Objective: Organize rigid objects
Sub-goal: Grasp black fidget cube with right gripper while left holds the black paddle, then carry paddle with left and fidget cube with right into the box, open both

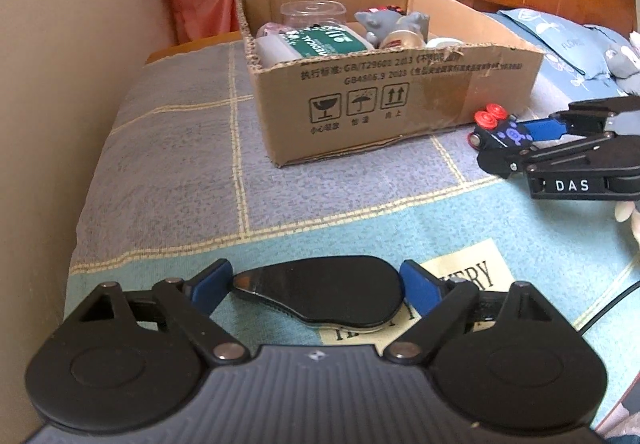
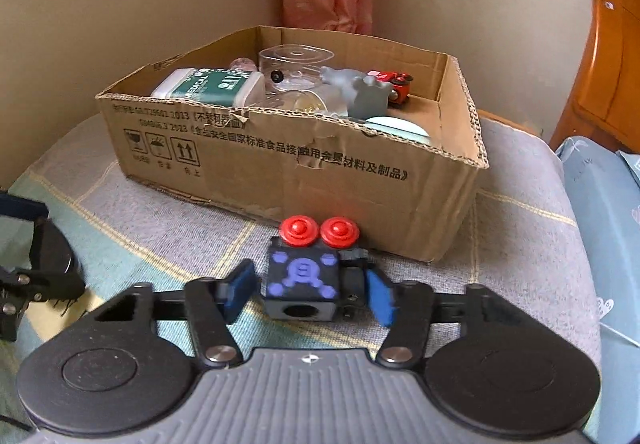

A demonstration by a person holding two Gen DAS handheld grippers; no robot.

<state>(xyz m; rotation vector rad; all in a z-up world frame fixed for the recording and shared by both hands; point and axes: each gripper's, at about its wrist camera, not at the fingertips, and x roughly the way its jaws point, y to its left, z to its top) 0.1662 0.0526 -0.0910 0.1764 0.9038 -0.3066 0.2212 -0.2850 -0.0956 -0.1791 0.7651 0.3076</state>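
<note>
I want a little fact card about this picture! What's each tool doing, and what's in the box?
Place: bed with a checked blanket
Left tool: open, around a flat black oval object lying on the blanket
Right tool: open, either side of a black toy block with two red knobs
Cardboard box: behind both tools
In the box: green-and-white bottle, clear plastic container, grey toy, red toy

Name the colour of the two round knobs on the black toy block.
Red round knobs, clearest in the right wrist view.
</note>
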